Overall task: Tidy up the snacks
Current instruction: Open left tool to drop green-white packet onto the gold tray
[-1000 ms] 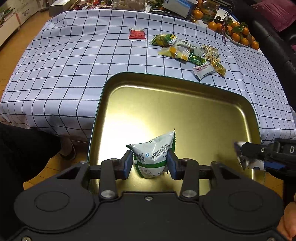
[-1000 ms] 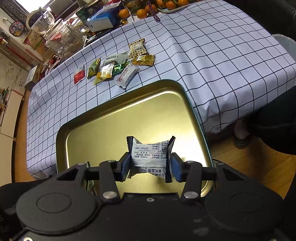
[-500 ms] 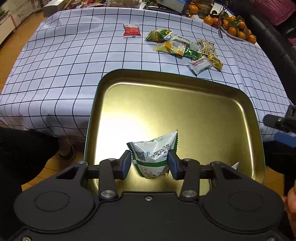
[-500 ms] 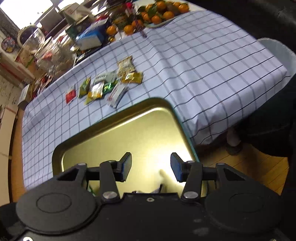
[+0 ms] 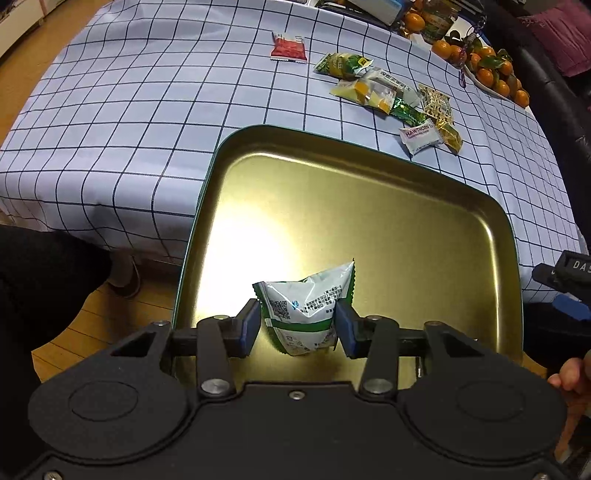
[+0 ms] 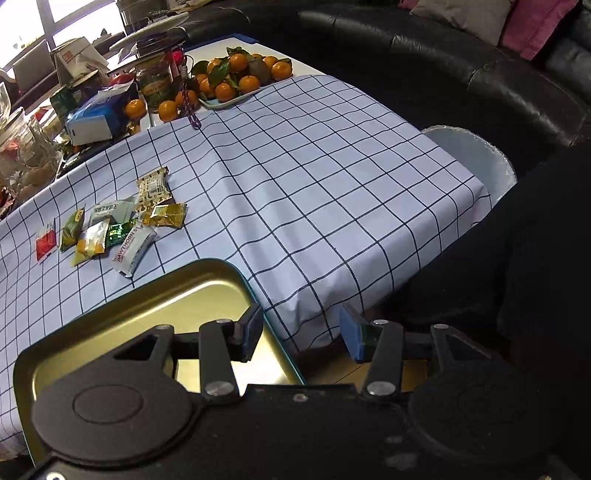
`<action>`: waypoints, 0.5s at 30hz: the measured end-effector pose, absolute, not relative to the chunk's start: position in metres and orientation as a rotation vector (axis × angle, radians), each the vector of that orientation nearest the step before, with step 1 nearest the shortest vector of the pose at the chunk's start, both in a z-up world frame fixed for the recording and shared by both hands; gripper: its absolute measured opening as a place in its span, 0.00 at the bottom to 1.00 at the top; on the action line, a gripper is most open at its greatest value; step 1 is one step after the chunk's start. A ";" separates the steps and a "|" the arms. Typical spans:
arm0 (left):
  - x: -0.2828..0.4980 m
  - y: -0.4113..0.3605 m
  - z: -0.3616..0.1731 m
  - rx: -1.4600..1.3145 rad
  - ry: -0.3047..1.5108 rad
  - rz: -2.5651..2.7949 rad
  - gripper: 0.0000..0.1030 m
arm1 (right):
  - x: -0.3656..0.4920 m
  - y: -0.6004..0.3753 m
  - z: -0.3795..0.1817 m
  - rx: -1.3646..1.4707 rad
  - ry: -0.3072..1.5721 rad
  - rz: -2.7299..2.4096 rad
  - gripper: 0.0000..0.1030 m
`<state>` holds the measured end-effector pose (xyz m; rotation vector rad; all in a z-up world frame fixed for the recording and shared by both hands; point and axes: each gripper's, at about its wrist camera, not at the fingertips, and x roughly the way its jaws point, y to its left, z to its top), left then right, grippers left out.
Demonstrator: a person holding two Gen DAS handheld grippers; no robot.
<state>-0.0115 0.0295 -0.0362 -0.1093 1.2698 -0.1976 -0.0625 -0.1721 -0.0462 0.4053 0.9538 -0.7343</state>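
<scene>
Currently, the left gripper (image 5: 297, 326) is pinching a green-and-white snack packet (image 5: 306, 314) over the gold tray (image 5: 369, 206), the right gripper (image 6: 301, 332) is hanging spread and empty, and roughly eight snacks (image 6: 122, 225) are waiting on the checked tablecloth (image 6: 314, 177).

Checked tablecloth (image 6: 314, 177) over low table; black leather sofa (image 6: 461, 55) behind, pink cushion (image 6: 532, 26) on it; wood-plank floor (image 5: 85, 332); bright window (image 6: 48, 18) at far left.
</scene>
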 end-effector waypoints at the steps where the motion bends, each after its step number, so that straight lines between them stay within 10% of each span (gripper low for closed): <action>1: -0.011 0.030 -0.037 -0.116 1.275 -0.197 0.51 | -0.061 -0.172 -0.048 0.403 0.967 -0.734 0.48; 15: -0.011 0.028 -0.036 -0.116 1.234 -0.214 0.52 | -0.042 -0.175 -0.071 0.417 1.019 -0.796 0.47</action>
